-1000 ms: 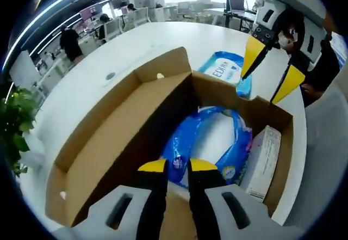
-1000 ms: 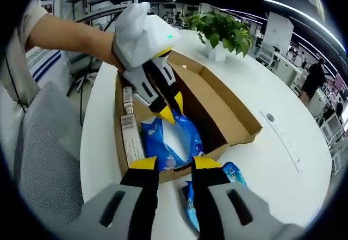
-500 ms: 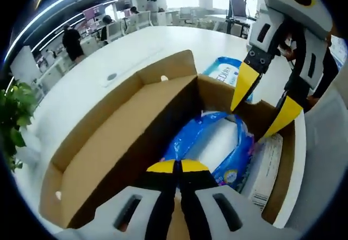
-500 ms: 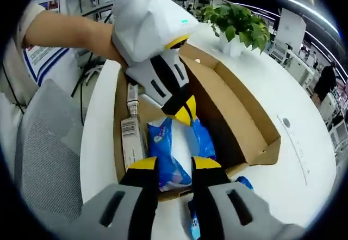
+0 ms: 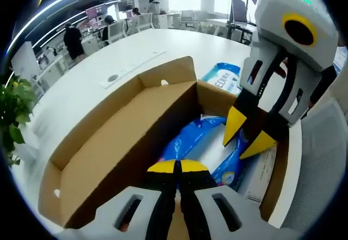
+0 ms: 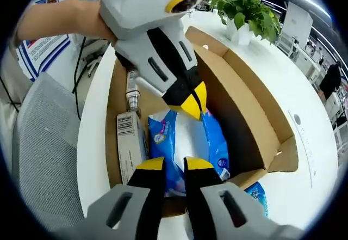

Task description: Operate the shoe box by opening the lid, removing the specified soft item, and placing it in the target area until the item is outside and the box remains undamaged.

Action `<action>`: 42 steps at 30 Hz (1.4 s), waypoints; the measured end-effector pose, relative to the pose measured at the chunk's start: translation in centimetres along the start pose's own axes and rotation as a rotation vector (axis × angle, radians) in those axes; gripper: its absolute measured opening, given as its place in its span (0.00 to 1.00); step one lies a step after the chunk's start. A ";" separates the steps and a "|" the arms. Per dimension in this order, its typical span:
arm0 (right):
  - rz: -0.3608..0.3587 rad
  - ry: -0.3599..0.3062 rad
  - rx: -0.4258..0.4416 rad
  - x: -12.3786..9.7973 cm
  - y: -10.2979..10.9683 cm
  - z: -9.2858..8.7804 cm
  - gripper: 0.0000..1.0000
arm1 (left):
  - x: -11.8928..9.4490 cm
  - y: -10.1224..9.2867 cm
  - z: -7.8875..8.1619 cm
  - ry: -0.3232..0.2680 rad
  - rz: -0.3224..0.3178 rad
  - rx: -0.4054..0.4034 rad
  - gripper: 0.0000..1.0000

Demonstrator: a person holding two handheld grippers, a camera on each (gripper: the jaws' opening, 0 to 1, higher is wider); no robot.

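Facing the potted plant (image 6: 247,11), right tool (image 6: 175,165) nears blue pack (image 6: 187,142).

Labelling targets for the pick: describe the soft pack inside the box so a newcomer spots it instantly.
Start at the open brown cardboard shoe box on the white round table. On its floor, between the two yellow-tipped grippers, lies the blue and white plastic soft pack. It is glossy and crinkled, unlike the stiff white barcoded carton beside it, and unlike the second blue pack lying outside on the table.

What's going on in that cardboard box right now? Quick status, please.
Left gripper shut, tips on blue wipes pack in open shoe box. Right gripper slightly open over the pack. White carton alongside, second pack outside.
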State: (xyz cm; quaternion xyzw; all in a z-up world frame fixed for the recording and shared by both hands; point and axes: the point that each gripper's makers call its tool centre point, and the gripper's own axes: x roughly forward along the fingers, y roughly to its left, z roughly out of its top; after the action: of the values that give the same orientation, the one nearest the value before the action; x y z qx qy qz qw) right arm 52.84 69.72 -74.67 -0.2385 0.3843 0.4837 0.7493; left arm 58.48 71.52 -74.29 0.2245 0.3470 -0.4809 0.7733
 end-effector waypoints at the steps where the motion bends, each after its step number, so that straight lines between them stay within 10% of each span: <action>1: 0.000 0.001 -0.005 0.0 0.0 0.0 0.07 | -0.1 0.0 0.1 -0.004 -0.001 -0.002 0.00; 42: -0.078 -0.163 -0.060 -7.5 0.4 5.9 0.00 | -7.4 0.5 5.7 -0.089 0.108 -0.008 0.00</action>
State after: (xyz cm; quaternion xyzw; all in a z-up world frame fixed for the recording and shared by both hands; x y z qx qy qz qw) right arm 52.71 70.13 -65.17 -0.2354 0.2977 0.4833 0.7889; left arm 58.53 72.20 -64.98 0.2180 0.3017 -0.4466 0.8136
